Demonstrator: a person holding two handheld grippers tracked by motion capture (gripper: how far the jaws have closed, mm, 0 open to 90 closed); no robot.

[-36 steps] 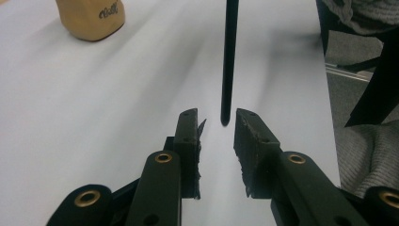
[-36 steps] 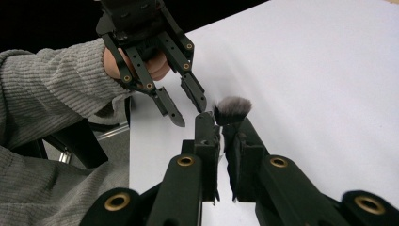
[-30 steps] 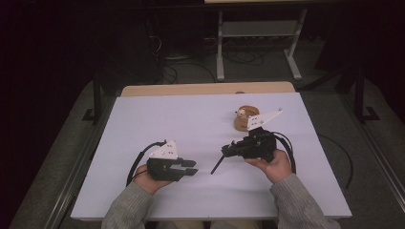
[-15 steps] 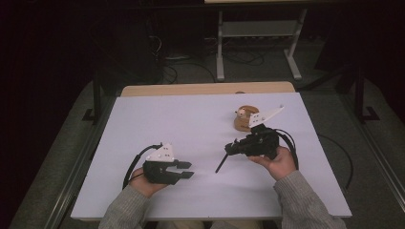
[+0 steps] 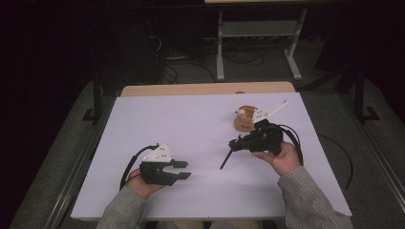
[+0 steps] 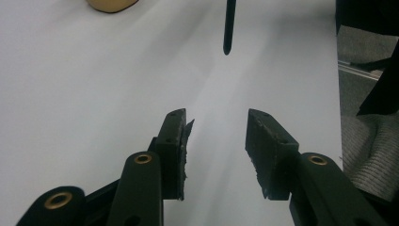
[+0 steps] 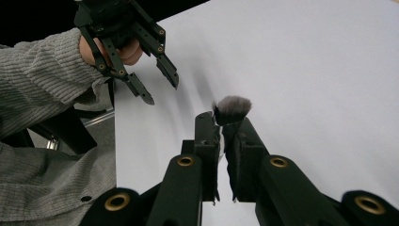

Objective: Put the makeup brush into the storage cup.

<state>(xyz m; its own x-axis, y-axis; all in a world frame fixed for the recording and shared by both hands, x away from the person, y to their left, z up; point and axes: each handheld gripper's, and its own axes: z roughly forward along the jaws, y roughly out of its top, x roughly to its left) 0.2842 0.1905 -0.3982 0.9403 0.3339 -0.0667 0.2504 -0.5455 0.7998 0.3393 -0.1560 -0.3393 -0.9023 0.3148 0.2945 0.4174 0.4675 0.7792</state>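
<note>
The brush (image 7: 231, 109) sits clamped in your right hand-held gripper (image 5: 237, 143) over open bench (image 5: 191, 119), while your left hand-held gripper (image 5: 183, 170), just opening, is apart and empty.

The brush's (image 6: 228, 26) upper handle is cut off at the frame's top edge.

The white counter (image 5: 191, 129) is evenly lit from above; the room around it lies dark. Shadows are soft, the near jaws slightly blurred, no glare.
</note>
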